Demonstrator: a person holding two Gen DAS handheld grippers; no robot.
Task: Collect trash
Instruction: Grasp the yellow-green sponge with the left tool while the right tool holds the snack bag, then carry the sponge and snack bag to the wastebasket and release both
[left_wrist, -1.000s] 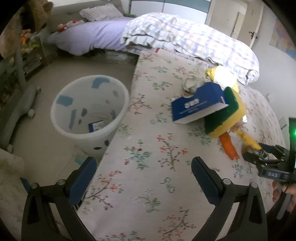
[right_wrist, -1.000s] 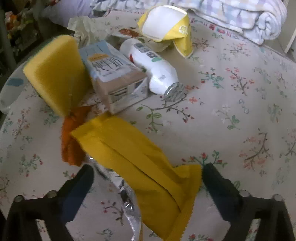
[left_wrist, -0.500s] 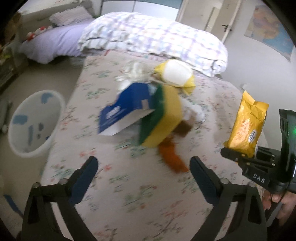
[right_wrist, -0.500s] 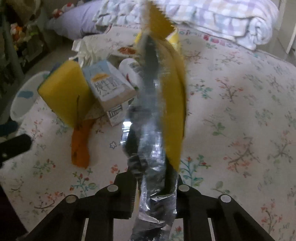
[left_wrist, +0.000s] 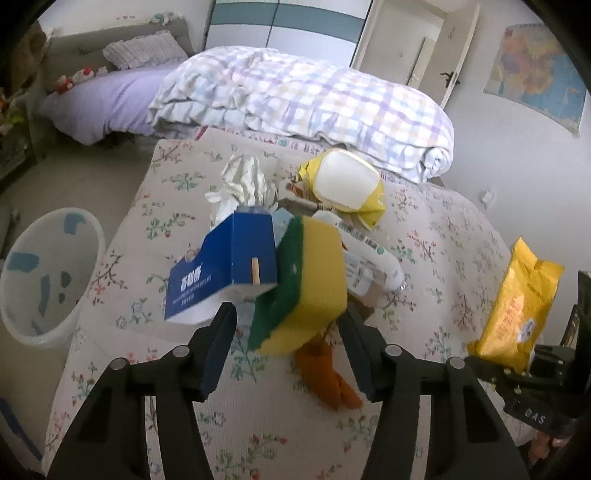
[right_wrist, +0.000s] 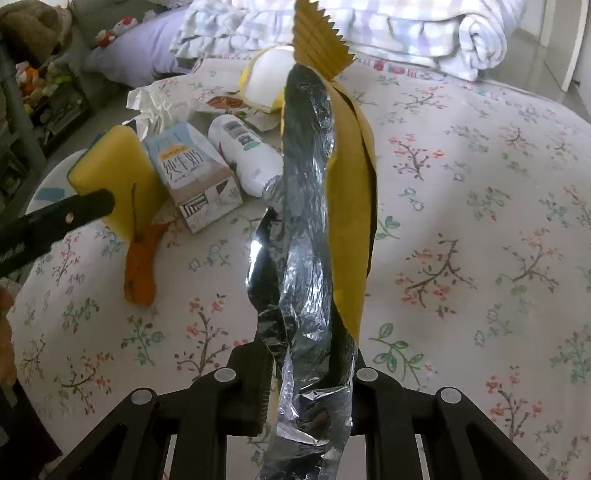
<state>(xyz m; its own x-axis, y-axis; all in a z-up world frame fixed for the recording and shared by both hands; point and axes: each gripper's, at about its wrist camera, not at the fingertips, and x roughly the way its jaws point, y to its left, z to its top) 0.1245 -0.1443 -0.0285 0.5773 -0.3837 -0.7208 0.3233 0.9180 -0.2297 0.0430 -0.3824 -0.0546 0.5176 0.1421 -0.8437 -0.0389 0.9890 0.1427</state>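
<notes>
On the bed (left_wrist: 436, 236), near its left edge, the tissue box (left_wrist: 221, 273) leans against the sponge (left_wrist: 306, 291); a carton (right_wrist: 192, 173) and bottle (right_wrist: 247, 155) lie behind them. The bin (left_wrist: 48, 273) stands on the floor left of the bed.

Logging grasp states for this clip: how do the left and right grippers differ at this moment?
The right gripper is shut on the yellow snack bag, held up off the bed; the left gripper is open and holds nothing. The left gripper's fingers flank the yellow-green sponge without clearly touching it; the right gripper is away from the trash pile. Both are over the floral bedspread.
</notes>
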